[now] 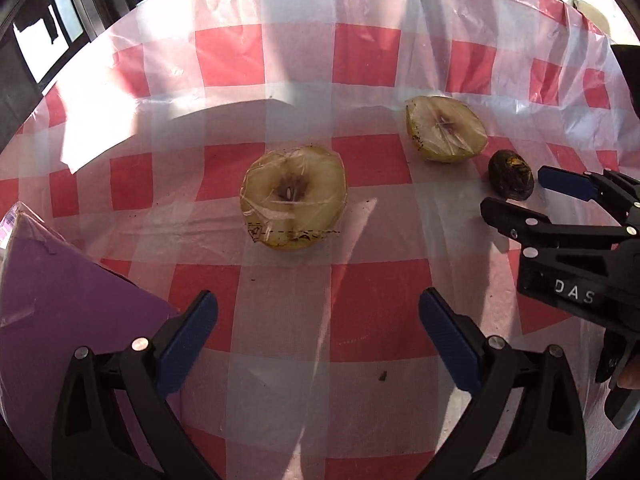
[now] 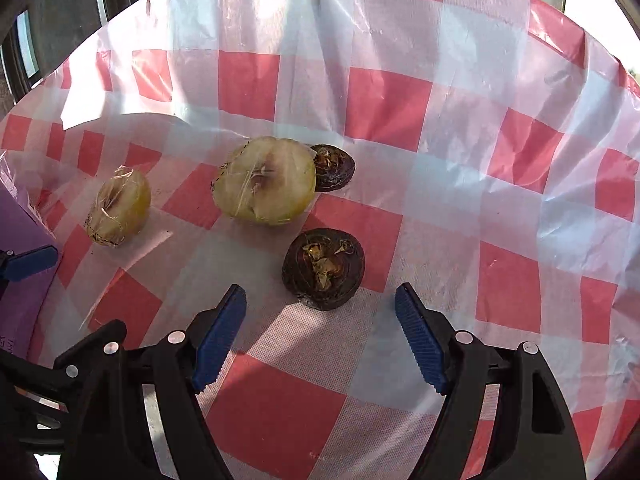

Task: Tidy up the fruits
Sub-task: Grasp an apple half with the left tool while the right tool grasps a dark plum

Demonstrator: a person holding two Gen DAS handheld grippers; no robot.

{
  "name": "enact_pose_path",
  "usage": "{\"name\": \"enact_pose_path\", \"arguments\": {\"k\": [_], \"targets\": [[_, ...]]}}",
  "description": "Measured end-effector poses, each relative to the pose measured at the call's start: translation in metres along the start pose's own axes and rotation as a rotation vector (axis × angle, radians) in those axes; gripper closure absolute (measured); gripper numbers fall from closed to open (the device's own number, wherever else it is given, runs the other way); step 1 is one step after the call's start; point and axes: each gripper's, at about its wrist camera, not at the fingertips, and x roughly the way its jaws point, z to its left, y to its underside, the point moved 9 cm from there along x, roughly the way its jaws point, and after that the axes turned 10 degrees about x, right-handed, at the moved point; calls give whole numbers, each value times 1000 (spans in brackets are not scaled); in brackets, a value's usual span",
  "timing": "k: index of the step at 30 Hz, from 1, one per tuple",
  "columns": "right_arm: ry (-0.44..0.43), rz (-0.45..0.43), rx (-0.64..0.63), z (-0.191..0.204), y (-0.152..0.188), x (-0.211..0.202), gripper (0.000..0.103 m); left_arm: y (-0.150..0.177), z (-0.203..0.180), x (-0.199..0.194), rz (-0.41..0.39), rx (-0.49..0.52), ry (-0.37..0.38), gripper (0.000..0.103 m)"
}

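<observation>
While both claws hang open over the desk, four fruit pieces lie loose on the checked cloth.

Just ahead of the right claw, whose jaws stand wide and empty, sits the nearer dark fruit, roughly centred between its fingers; beyond that lies a wrapped apple half with a second dark fruit touching its far right side. Ahead of the left claw, equally wide and holding nothing, lies the other wrapped apple half, well apart from its fingers. Likely risks: the film wrap looks slick, so a half could slip from the pads; the thin plastic cloth could snag and drag; the purple box, just left of the left claw, may get bumped.
</observation>
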Motion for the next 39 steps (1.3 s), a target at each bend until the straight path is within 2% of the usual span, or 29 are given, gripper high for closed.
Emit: {"name": "enact_pose_path", "arguments": {"k": [2, 6, 11, 16, 18, 19, 21, 28, 35, 38, 39], "targets": [[2, -9, 4, 1, -7, 5, 29, -6, 4, 8, 2, -25, 0, 3], [10, -23, 26, -3, -14, 8, 38, -22, 14, 25, 3, -54, -14, 3], [10, -38, 78, -15, -17, 4, 57, -46, 29, 43, -7, -98, -24, 2], [17, -41, 79, -26, -20, 3, 58, -62, 43, 59, -14, -139, 0, 3], [22, -42, 83, -28, -20, 4, 60, -66, 46, 59, -35, -161, 64, 25], [21, -43, 85, -29, -20, 4, 61, -68, 50, 58, -38, -161, 57, 40], [25, -44, 84, -28, -20, 5, 61, -65, 48, 53, -28, -161, 97, 40], [26, -42, 97, -30, -8, -4, 63, -24, 28, 2, -47, -149, 178, 40], [-5, -15, 157, -23, 55, -55, 63, 47, -7, -56, -11, -119, 276, 40], [-4, 9, 182, -20, 90, -80, 63, 94, -54, -75, 29, -64, 325, 40], [-4, 19, 192, -19, 100, -89, 63, 103, -58, -80, 38, -44, 337, 40]]}}
